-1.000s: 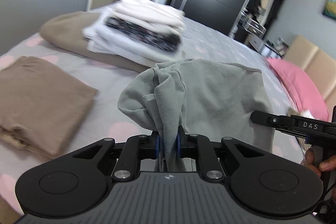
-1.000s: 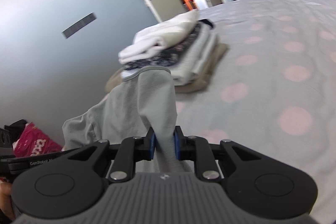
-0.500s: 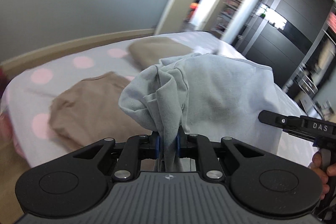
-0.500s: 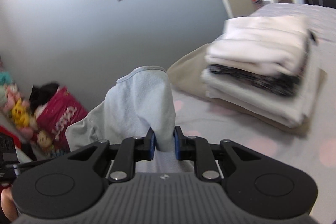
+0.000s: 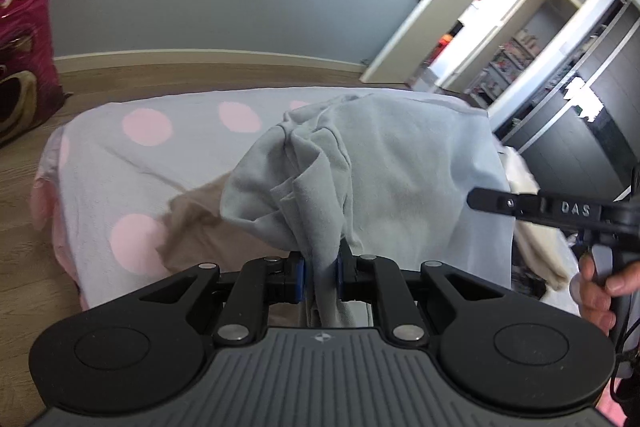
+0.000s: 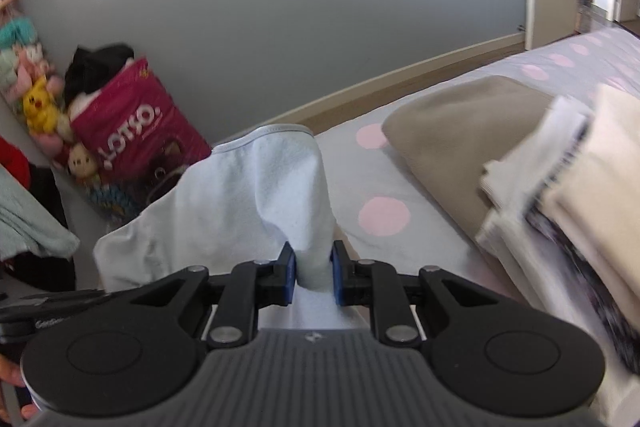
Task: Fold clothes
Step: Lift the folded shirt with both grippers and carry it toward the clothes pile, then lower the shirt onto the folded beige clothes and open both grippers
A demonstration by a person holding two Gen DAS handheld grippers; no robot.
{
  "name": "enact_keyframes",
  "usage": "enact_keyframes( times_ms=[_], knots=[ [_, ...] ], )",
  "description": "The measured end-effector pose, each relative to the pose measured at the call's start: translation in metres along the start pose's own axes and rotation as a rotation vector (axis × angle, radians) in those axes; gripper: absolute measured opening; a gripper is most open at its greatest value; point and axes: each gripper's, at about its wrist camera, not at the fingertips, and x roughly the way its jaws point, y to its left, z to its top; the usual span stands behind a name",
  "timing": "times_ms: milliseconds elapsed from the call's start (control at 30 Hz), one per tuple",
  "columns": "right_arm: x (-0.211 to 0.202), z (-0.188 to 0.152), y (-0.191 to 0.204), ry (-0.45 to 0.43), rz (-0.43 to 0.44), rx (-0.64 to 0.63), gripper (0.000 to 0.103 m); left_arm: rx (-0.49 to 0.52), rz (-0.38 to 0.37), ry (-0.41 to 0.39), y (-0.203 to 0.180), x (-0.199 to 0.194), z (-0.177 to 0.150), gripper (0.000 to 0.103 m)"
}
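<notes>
The grey garment (image 5: pixel 404 163) is clamped by the left gripper (image 5: pixel 319 275) and the right gripper (image 6: pixel 314 274) above the bed's (image 5: pixel 192 147) corner; being soft, light and limp, it is best held at its edges.

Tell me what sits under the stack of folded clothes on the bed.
The stack of folded clothes rests on a flat tan fabric piece lying on the polka-dot bedsheet. How far the tan piece extends beneath is covered by the stack.

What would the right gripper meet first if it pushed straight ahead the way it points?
The pale blue garment it is clamped on fills the line ahead of the right gripper. Beyond that, probably the dotted bedsheet near the bed's edge; depth is unclear.
</notes>
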Motion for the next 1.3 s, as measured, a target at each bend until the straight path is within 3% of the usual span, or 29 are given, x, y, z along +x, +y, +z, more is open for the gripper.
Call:
enact_keyframes(
  times_ms=[233, 500, 567, 733, 833, 933, 967, 1033, 1133, 1300],
  knots=[
    [0.090, 0.004, -0.012, 0.050, 0.014, 0.020, 0.020, -0.058, 0.082, 0.063, 0.032, 0.042, 0.003, 0.012],
    [0.142, -0.004, -0.028, 0.043, -0.011, 0.126, 0.021, -0.055, 0.141, 0.105, 0.039, 0.053, 0.004, 0.015],
    [0.150, -0.004, -0.029, 0.039, -0.028, 0.138, 0.024, -0.059, 0.154, 0.106, 0.041, 0.053, 0.005, 0.022],
    [0.137, -0.002, -0.032, -0.014, -0.074, 0.147, 0.037, -0.066, 0.189, 0.064, 0.039, 0.038, 0.009, 0.027],
    [0.114, 0.002, -0.035, -0.052, -0.092, 0.135, 0.037, -0.010, 0.242, 0.024, 0.029, 0.028, 0.011, 0.027],
    [0.096, 0.001, -0.030, -0.048, -0.075, 0.070, 0.033, 0.117, 0.345, -0.067, 0.009, 0.013, 0.009, 0.027],
    [0.091, 0.001, -0.027, -0.039, -0.069, 0.041, 0.024, 0.157, 0.359, -0.096, 0.001, 0.009, 0.008, 0.027],
    [0.088, -0.004, -0.020, -0.003, -0.065, -0.021, 0.019, 0.198, 0.324, -0.115, -0.010, 0.004, 0.008, 0.027],
    [0.095, -0.017, -0.013, 0.059, -0.096, -0.071, 0.019, 0.215, 0.259, -0.038, -0.018, 0.017, 0.004, 0.027],
    [0.124, -0.032, -0.027, 0.097, -0.134, -0.051, 0.019, 0.261, 0.288, 0.091, -0.015, 0.051, -0.010, 0.026]
  ],
)
